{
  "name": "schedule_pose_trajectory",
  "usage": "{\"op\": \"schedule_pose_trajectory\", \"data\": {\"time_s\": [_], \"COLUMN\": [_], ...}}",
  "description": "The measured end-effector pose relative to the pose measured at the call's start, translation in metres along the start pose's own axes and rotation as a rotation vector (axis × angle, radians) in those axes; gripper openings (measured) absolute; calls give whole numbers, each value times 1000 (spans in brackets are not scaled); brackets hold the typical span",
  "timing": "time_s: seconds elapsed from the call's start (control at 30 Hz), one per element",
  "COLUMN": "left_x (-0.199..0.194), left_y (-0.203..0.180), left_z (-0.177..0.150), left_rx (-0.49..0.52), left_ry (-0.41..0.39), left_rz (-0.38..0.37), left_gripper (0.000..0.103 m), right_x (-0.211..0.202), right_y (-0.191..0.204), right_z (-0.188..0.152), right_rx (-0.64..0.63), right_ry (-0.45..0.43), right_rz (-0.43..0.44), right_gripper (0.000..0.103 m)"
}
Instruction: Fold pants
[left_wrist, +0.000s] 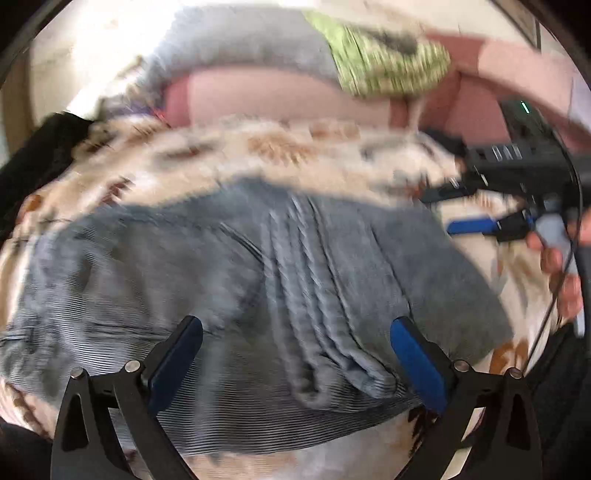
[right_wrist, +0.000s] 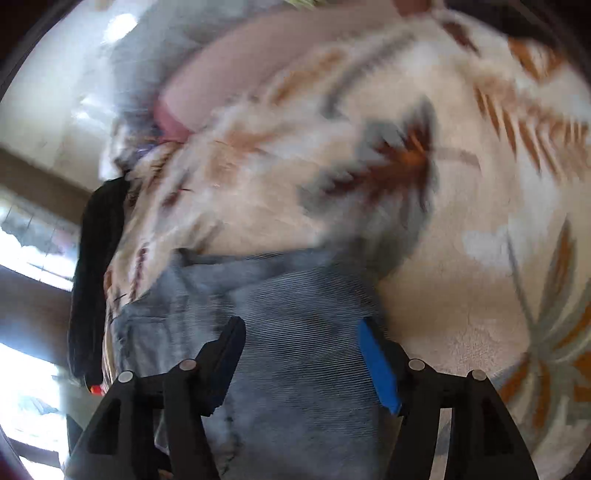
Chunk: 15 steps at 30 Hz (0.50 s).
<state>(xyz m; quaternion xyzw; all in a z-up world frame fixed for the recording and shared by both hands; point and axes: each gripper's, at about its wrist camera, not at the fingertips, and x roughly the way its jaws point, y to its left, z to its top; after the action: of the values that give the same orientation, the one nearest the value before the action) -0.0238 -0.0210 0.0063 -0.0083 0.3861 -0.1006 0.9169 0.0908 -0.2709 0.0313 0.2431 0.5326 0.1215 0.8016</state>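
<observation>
spread hand-held gripper (left_wrist: 295, 343) over blurred pants (left_wrist: 229, 280)

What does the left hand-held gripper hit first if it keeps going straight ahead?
Most likely the grey pants: they fill the view between and beyond the open left hand-held gripper, lying on the patterned blanket. The blur makes depth uncertain.

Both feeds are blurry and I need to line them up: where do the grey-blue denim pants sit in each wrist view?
Left wrist: the grey-blue denim pants fill the centre and lower left, bunched in folds, beyond the open left gripper.
Right wrist: pants at bottom centre, behind the open right gripper.
Shared landmark: the cream leaf-patterned blanket beneath them.
</observation>
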Motion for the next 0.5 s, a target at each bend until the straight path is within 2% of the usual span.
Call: {"op": "schedule_pose_trajectory", "data": {"time_s": [0.07, 0.13, 0.27, 0.37, 0.4, 0.47, 0.5], "left_x": [-18, -28, -39, -57, -62, -73, -77], "left_y": [14, 29, 60, 89, 95, 113, 125], "left_z": [4, 4, 2, 0, -3, -13, -18], "left_rx": [-41, -97, -244, -371, -393, -449, -494], "left_ry": [-94, -137, -145, -169, -171, -156, -146], "left_rz": [25, 40, 48, 67, 80, 122, 149], "left_gripper": [101, 102, 101, 101, 101, 101, 101], "right_x": [-12, -21, -12, 21, 16, 11, 6], "right_y": [7, 12, 18, 10, 9, 10, 8], "right_z": [-12, -30, -59, -69, -69, -67, -67], "right_rx": [-31, -57, -80, -99, -96, -93, -87], "right_ry": [-35, -73, -53, 46, 6, 6, -20], "right_rz": [13, 17, 82, 31, 52, 70, 102], "right_gripper": [67, 67, 67, 71, 71, 71, 71]}}
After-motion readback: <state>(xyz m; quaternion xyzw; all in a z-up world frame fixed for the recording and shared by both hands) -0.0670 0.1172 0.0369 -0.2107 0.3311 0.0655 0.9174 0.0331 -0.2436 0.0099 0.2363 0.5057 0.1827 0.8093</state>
